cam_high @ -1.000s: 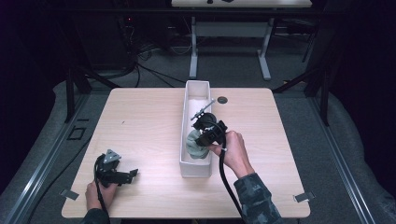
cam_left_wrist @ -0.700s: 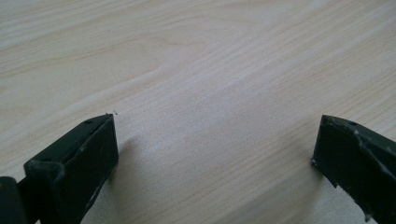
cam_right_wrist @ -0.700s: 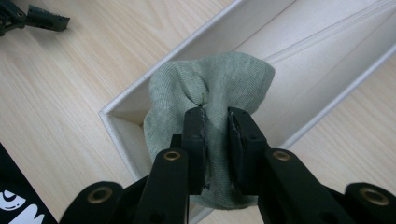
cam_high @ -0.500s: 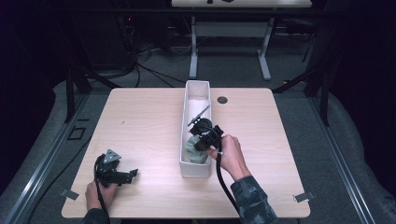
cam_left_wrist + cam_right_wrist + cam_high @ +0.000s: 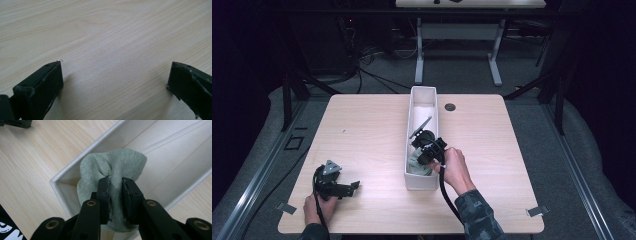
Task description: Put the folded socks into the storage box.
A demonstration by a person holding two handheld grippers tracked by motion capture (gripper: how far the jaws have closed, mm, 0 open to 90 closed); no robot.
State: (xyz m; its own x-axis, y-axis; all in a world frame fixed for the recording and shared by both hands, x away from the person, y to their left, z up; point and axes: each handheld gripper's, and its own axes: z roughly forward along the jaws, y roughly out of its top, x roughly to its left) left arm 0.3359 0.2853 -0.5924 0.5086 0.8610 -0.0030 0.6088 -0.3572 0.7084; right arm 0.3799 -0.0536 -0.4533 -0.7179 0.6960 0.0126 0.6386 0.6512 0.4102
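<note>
No brand or label reads clearly anywhere; in the right gripper view a scrap of white print on black sits at the bottom left corner, too cropped to make out.

The right gripper (image 5: 115, 185) is pinched tight on a pale green cloth (image 5: 113, 167), a fold of it bunched between the two pads. The cloth hangs inside the white bin (image 5: 414, 180), at the bin's near end, close to its near left inner corner. In the high view the right gripper (image 5: 424, 152) leans in over the bin's right wall, with the right hand (image 5: 454, 167) just outside that wall and its cable trailing back toward the table's near edge.

The bin is long and narrow and runs from the middle of the table (image 5: 362, 135) toward the far edge. A thin grey bar (image 5: 421, 127) lies slanted in the bin beyond the gripper; what it is cannot be told. A small dark round disc (image 5: 450, 107) sits near the far edge, just right of the bin.

The left gripper (image 5: 343, 187) rests near the near left corner, held by the left hand (image 5: 319, 207), well apart from the bin. Its jaws stand wide apart with bare wood between them.
</note>
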